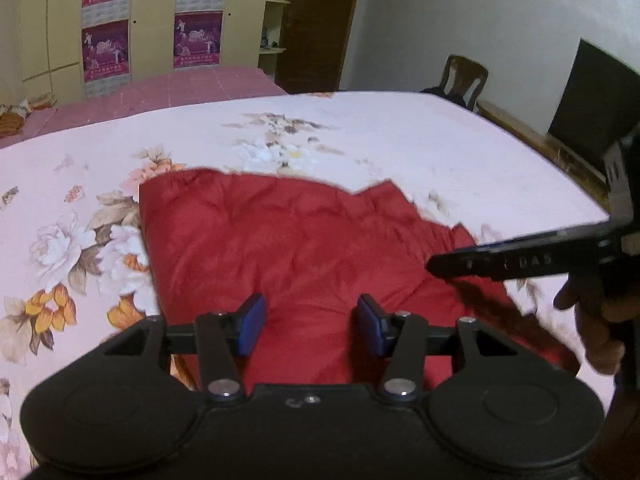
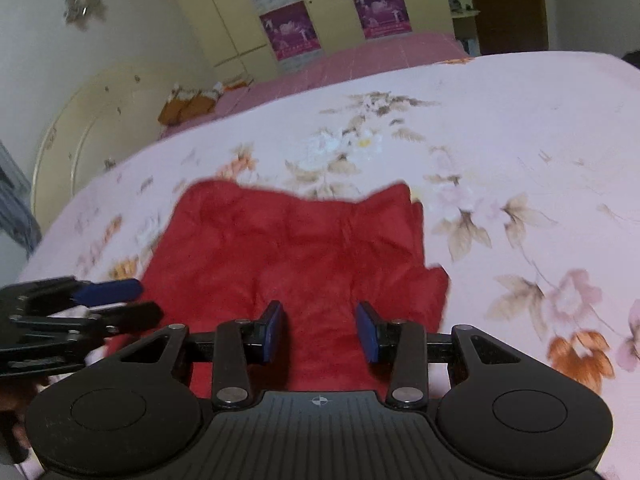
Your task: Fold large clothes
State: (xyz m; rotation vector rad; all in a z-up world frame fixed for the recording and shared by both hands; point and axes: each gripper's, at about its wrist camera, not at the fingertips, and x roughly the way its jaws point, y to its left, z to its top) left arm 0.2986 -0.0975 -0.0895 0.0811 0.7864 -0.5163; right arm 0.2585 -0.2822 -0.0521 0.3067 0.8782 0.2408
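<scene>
We judge the garment to be between folds. The red garment (image 1: 296, 248) lies on the bed, on the floral bedsheet (image 1: 400, 136), already gathered into a rough rectangle with a stepped right edge.

We hold the left hand-held gripper (image 1: 308, 322) above its near portion, jaws apart and empty. The right hand-held gripper (image 2: 320, 330) hovers likewise, jaws apart, gripping nothing.

The next move probably calls for lowering both onto an edge, pinching every layer, and carrying it across without dragging the sheet.

A pink bed (image 1: 200, 84) lies beyond, wardrobes (image 1: 152, 16) behind, a wooden chair (image 1: 464, 76) far right. Nothing obstructs the fold; the grippers work near each other, so we keep them apart.
</scene>
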